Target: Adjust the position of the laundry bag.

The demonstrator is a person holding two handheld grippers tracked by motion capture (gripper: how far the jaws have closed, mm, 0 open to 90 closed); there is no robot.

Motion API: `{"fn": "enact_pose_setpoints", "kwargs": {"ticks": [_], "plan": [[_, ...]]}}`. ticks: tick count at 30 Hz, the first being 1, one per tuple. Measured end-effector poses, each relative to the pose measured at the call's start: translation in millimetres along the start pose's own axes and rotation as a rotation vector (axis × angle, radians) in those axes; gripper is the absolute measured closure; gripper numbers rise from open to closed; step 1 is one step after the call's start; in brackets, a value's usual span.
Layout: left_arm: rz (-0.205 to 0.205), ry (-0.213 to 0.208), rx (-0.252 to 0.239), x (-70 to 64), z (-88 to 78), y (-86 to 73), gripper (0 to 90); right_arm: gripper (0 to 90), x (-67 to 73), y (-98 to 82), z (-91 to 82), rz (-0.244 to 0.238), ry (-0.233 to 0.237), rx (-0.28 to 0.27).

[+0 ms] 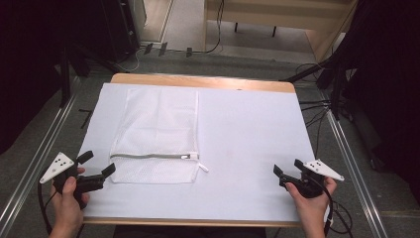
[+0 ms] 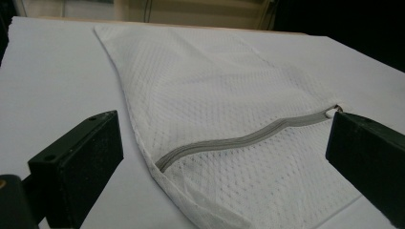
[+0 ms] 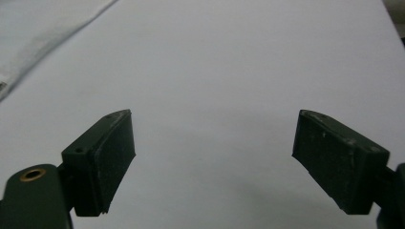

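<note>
**Two grippers held wide apart, nothing gripped, mesh bag laid flat**

One white mesh bag (image 1: pixel 156 134) is laid flat on the white table cover (image 1: pixel 247 129), at about 10 o'clock from the cover's centre, its grey zipper (image 1: pixel 148 155) run across near the edge closest to the person. The zipper is seen closed along its length, with the pull (image 1: pixel 190 157) at its 3 o'clock end. The flat, squared placement is judged to leave the zipper and bag edges easy to reach.

The left gripper (image 1: pixel 98 163) is held at 8 o'clock, just beside the bag's near corner. Its jaws are spread wide and nothing is touched. In the left gripper view the bag (image 2: pixel 229 119) is framed between the jaws.

The right gripper (image 1: pixel 286 167) is held at 4 o'clock, well apart from the bag. Its jaws are likewise spread wide over bare cover, with nothing held.
</note>
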State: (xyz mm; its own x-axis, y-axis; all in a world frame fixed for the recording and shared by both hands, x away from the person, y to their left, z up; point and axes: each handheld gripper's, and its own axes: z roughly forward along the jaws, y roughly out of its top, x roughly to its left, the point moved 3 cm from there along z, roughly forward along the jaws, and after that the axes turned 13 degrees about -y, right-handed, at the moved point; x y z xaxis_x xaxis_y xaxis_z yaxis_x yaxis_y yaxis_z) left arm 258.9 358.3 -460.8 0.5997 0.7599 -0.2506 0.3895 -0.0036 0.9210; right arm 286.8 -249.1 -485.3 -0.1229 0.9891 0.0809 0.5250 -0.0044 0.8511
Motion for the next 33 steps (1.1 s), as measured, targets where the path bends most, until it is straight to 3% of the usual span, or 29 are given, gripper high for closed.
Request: {"fn": "enact_pose_setpoints", "kwargs": {"ticks": [3, 4, 5, 7, 8, 10, 11, 15, 16, 17, 18, 19, 20, 23, 25, 29, 33], "plan": [[-0.001, 0.004, -0.014, -0.1, -1.3, 1.1, 0.0, 23.7, 18.1, 5.1, 3.9, 0.003, 0.03, 0.012], [-0.001, 0.004, -0.014, -0.1, -1.3, 1.1, 0.0, 23.7, 18.1, 5.1, 3.9, 0.003, 0.03, 0.012], [-0.005, 0.005, -0.014, 0.9, -2.4, 1.6, 0.0, 26.4, 37.9, 10.2, 10.2, -0.011, 0.068, 0.023], [-0.008, 0.005, -0.014, 1.5, -2.9, 1.8, 0.0, 29.7, 55.2, 15.4, 15.3, -0.027, 0.09, 0.025], [-0.014, 0.002, -0.015, 1.6, -3.1, 1.9, 0.0, 29.7, 55.2, 15.4, 15.3, -0.027, 0.09, 0.025], [-0.022, -0.005, -0.02, 1.0, -3.4, 2.3, 0.0, 34.2, 78.6, 22.4, 21.6, -0.06, 0.099, 0.028], [-0.021, -0.006, -0.02, 0.4, -3.9, 2.9, 0.0, 37.0, 97.7, 25.9, 26.3, -0.088, 0.122, 0.029], [-0.013, -0.009, -0.005, 0.0, -2.0, 1.8, 0.0, 39.5, 141.8, 29.6, 42.5, -0.153, 0.142, 0.075], [-0.013, -0.009, -0.005, 0.0, -2.0, 1.8, 0.0, 39.5, 141.8, 29.6, 42.5, -0.153, 0.142, 0.075], [-0.009, -0.006, 0.004, 0.3, -1.4, 1.1, 0.0, 40.7, 151.7, 30.7, 47.3, -0.157, 0.145, 0.089], [-0.016, -0.008, 0.008, 0.0, -0.6, 0.2, 0.0, 43.7, 172.3, 33.1, 57.7, -0.141, 0.168, 0.12], [-0.016, -0.008, 0.008, 0.0, -0.6, 0.2, 0.0, 43.7, 172.3, 33.1, 57.7, -0.141, 0.168, 0.12], [-0.046, -0.015, 0.0, -0.6, -0.4, 1.7, 0.0, 46.5, 188.3, 35.5, 66.6, -0.135, 0.214, 0.128], [-0.088, 0.001, 0.0, -2.6, -1.8, 8.9, 0.0, 50.2, 206.7, 38.5, 78.2, -0.143, 0.228, 0.136], [-0.085, 0.006, 0.015, -5.8, -1.6, 11.9, 0.0, 50.1, 216.2, 40.7, 86.1, -0.156, 0.218, 0.146], [-0.085, -0.05, 0.025, -10.7, 0.9, 12.7, 0.0, 48.8, 231.3, 41.7, 99.8, -0.195, 0.176, 0.179], [-0.074, -0.092, 0.011, -12.3, 1.4, 13.6, 0.2, 52.8, 240.5, 42.9, 108.7, -0.179, 0.18, 0.197]]}}
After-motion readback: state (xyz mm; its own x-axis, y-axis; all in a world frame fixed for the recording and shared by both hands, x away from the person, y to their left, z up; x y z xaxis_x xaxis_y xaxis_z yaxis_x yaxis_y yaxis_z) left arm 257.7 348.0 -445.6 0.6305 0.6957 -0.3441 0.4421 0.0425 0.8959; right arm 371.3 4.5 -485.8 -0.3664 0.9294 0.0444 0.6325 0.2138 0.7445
